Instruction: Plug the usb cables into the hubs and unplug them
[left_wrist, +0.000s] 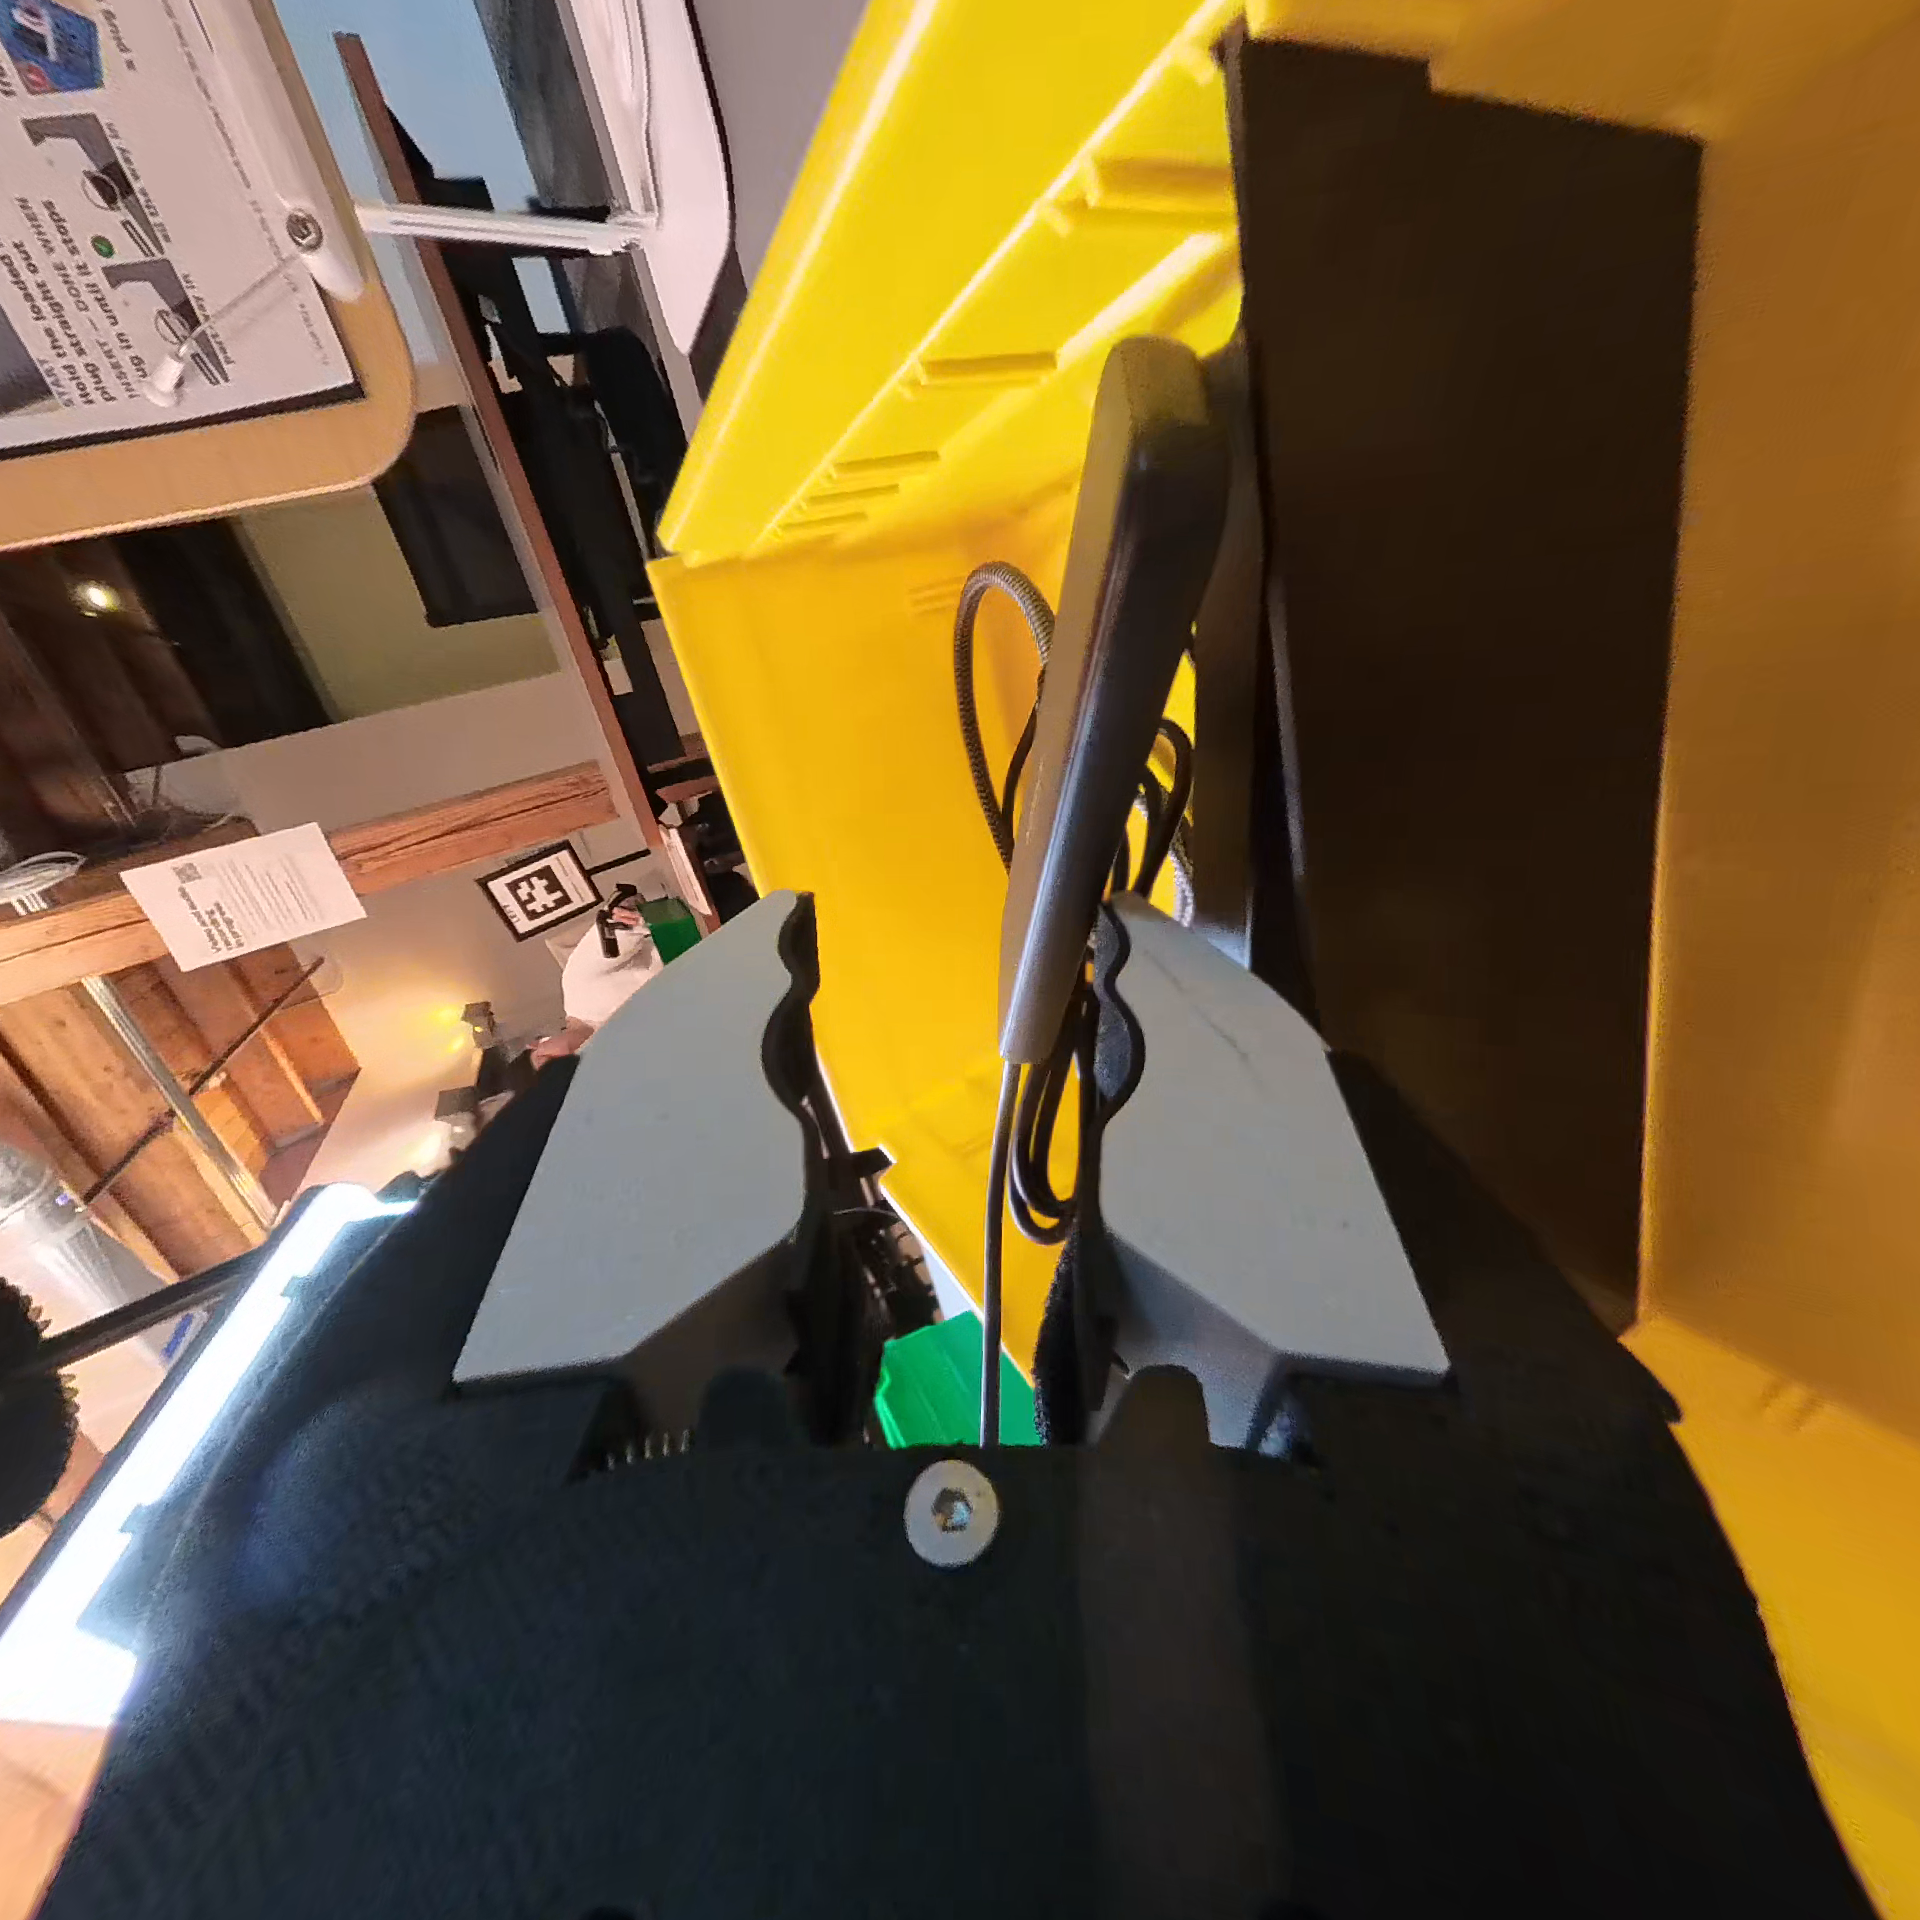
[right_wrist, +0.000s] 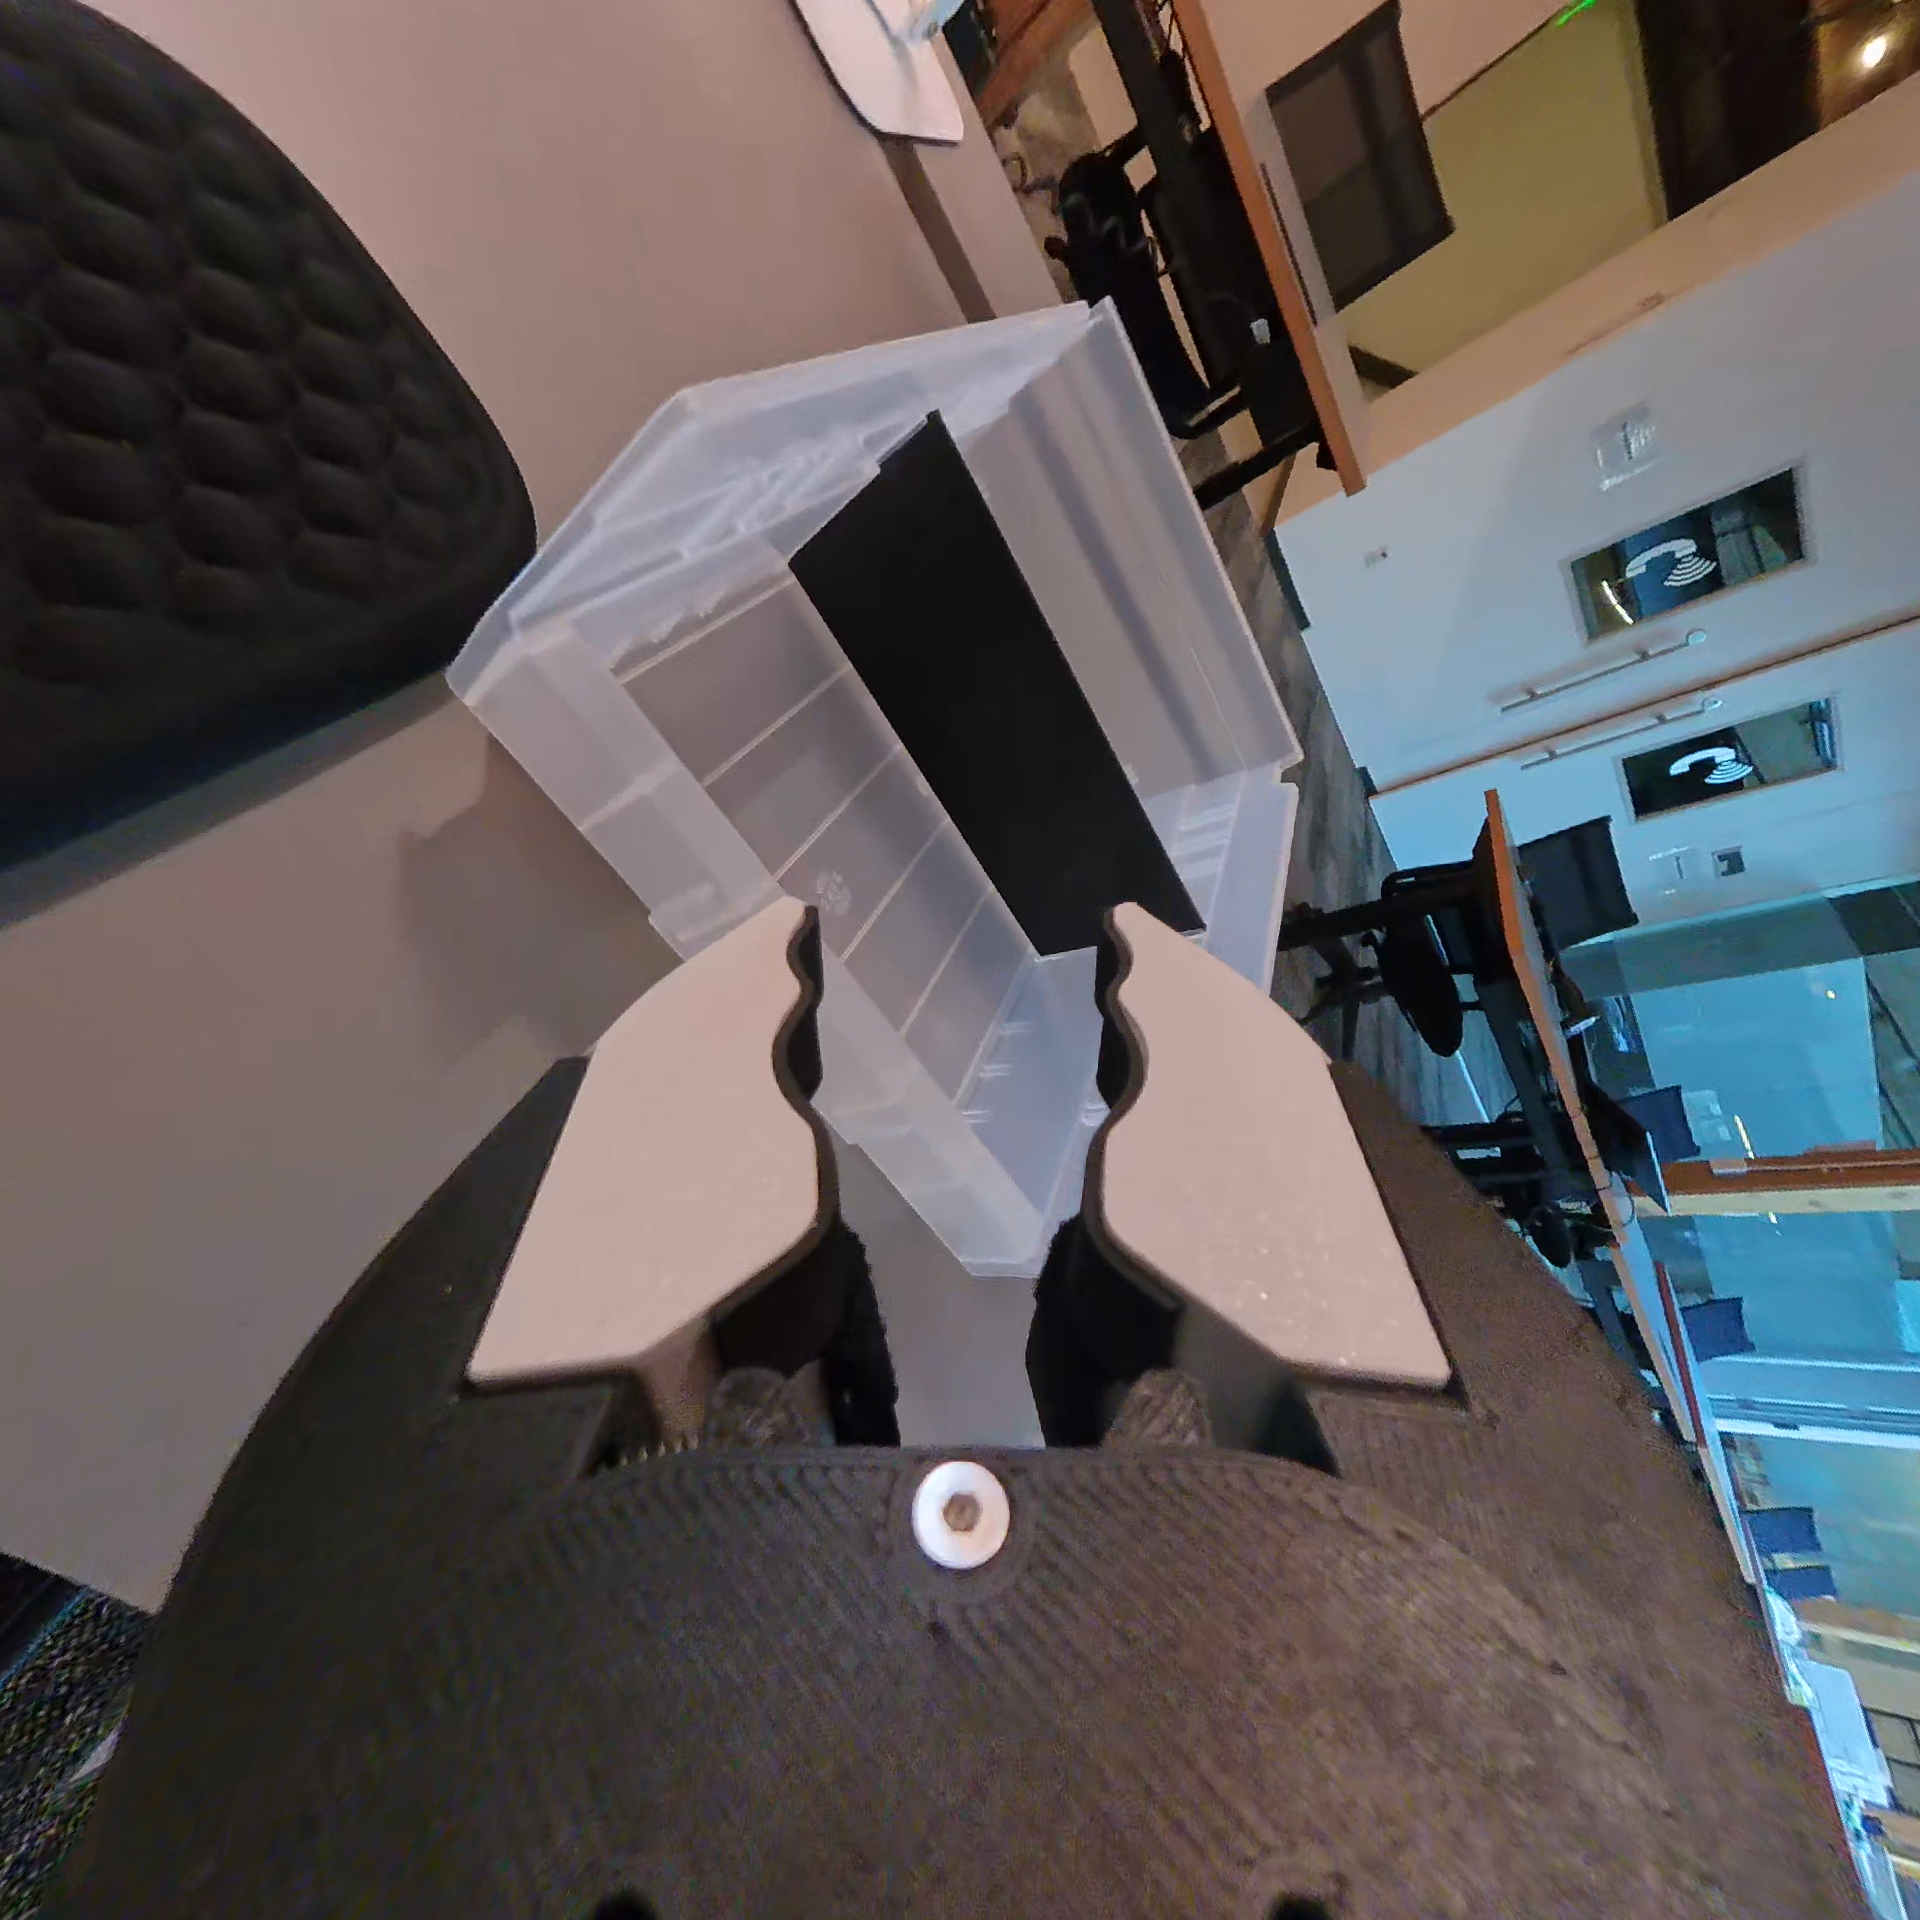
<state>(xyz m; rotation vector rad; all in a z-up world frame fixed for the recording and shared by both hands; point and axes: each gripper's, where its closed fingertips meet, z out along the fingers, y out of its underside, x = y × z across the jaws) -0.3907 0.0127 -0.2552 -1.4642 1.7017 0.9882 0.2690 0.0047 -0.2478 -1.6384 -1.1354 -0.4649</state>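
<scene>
In the left wrist view a slim grey USB hub (left_wrist: 1122, 644) stands on end inside a yellow bin (left_wrist: 883, 727), against a black divider (left_wrist: 1455, 623). Its thin grey cable (left_wrist: 992, 1247) runs down between my fingers. A braided cable (left_wrist: 977, 707) and coiled black cables (left_wrist: 1049, 1174) lie behind the hub. My left gripper (left_wrist: 956, 925) is open, and the hub's lower end is just inside its right finger (left_wrist: 1195, 1091). My right gripper (right_wrist: 961, 925) is open and empty, over a clear plastic bin (right_wrist: 665, 665) with a black divider (right_wrist: 987, 707). No hub or cable shows in that bin.
A green object (left_wrist: 935, 1382) shows below the yellow bin. A black padded mat (right_wrist: 187, 416) lies left of the clear bin on the beige table (right_wrist: 260, 1039). A printed sheet (left_wrist: 156, 208) lies on another table. Desks and chairs stand in the background.
</scene>
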